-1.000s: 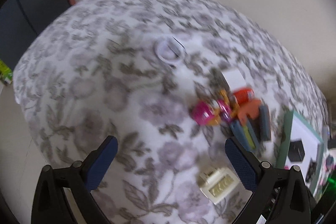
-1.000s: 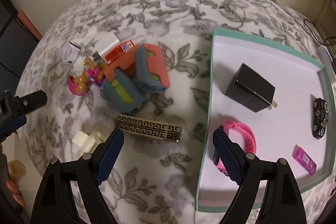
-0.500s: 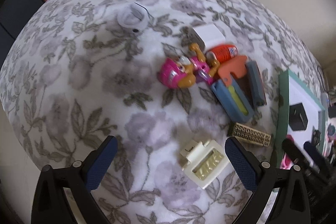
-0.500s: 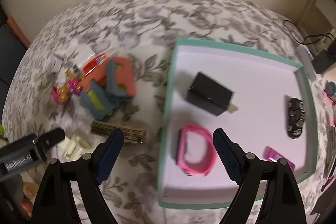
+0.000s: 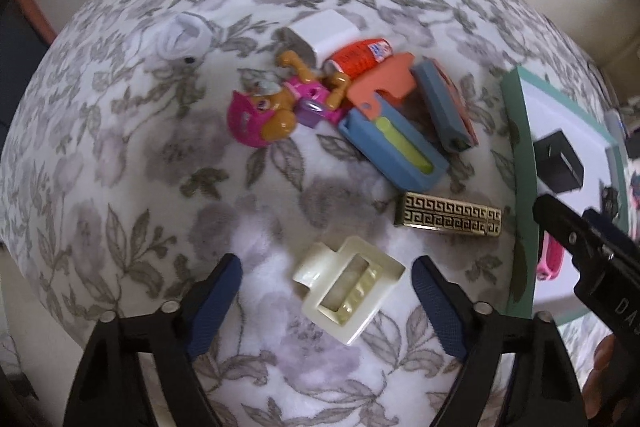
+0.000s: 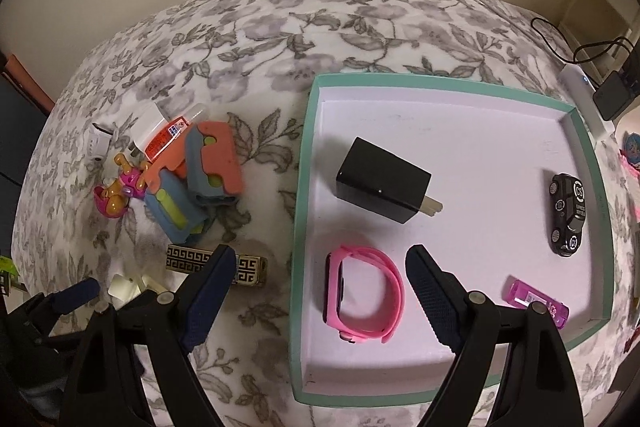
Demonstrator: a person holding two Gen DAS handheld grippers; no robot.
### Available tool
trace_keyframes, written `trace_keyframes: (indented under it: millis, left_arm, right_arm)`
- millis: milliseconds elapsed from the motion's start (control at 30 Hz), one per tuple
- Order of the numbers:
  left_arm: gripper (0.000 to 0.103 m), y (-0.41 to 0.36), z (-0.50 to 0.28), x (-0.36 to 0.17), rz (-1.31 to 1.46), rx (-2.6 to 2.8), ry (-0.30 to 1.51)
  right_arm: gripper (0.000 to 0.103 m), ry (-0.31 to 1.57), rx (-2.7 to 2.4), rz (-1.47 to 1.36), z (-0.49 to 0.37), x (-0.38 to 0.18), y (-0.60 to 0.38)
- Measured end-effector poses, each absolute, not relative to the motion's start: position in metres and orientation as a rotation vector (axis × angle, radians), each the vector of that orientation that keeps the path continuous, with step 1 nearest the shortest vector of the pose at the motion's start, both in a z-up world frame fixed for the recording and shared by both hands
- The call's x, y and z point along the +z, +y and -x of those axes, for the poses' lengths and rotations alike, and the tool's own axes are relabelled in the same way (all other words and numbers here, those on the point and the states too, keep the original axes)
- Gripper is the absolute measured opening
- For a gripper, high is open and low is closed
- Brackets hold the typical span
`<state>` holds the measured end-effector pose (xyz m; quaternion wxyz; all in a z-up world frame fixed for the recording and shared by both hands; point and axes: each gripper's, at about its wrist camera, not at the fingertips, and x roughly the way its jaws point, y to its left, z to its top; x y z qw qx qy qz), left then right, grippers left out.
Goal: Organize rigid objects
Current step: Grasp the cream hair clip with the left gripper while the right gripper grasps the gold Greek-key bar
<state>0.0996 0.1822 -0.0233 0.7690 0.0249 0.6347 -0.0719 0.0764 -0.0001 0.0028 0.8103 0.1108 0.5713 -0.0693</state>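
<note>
The cream hair clip (image 5: 347,290) lay flat on the flowery blanket (image 5: 132,131), right between the two blue pads of the left gripper (image 5: 326,301). That gripper's jaws were wide open and held nothing. Just past the clip was the gold patterned bar (image 5: 449,220), and farther from the clip sat a heap of toys: the blue case (image 5: 394,151), the orange piece (image 5: 382,83), the pink toy dog (image 5: 264,115), the white charger (image 5: 322,35) and the red tube (image 5: 358,57). A white round thing (image 5: 182,35) lay well apart from the clip, past the heap. To the side of the clip stood the green tray (image 6: 302,227). It held a black charger (image 6: 382,185), a pink watch (image 6: 362,301), a black toy car (image 6: 568,213) and a pink lighter (image 6: 538,301). The right gripper (image 6: 316,293) hung over the tray's near edge with its jaws wide open too, and empty. The clip looked smooth and hard, so I think it could slip or pop out if the pads squeezed only a corner. The blanket looked soft, so pushing down could make the clip sink or tip. The two grippers were near each other, and I think they could bump on the way to the tray.
</note>
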Motion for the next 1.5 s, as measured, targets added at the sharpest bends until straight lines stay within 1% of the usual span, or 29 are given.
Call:
trace_keyframes:
  millis: [67,167,200,333,733,833,933,1100,1500]
  left_arm:
    - [0.077,0.177,-0.098,-0.026,-0.068,-0.174,1.388]
    - [0.063,0.171,-0.097,-0.027,-0.08,-0.192,1.388]
    - [0.061,0.171,-0.097,-0.026,-0.076,-0.199,1.387]
    - [0.06,0.17,-0.101,-0.028,-0.064,-0.21,1.386]
    - [0.06,0.246,-0.113,-0.022,0.062,0.006,1.339]
    - [0.06,0.259,-0.116,-0.023,0.087,0.034,1.336]
    - [0.06,0.266,-0.117,-0.026,0.123,0.046,1.34]
    - [0.06,0.269,-0.118,-0.029,0.13,0.046,1.339]
    - [0.06,0.263,-0.125,-0.043,0.147,0.041,1.373]
  right_arm:
    - [0.087,1.222,-0.143,-0.244,-0.077,0.002,0.0]
    - [0.087,1.223,-0.138,-0.254,-0.079,0.002,0.001]
    - [0.087,1.223,-0.135,-0.256,-0.079,0.001,0.002]
    - [0.087,1.222,-0.112,-0.258,-0.082,0.002,0.007]
    - [0.087,1.227,0.01,-0.247,-0.089,-0.003,0.047]
    - [0.087,1.224,-0.019,-0.181,-0.089,-0.005,0.059]
    - [0.087,1.213,-0.013,-0.182,-0.09,-0.003,0.063]
    - [0.087,1.207,0.012,-0.171,-0.091,-0.001,0.073]
    - [0.087,1.279,-0.014,-0.185,-0.1,-0.036,0.079]
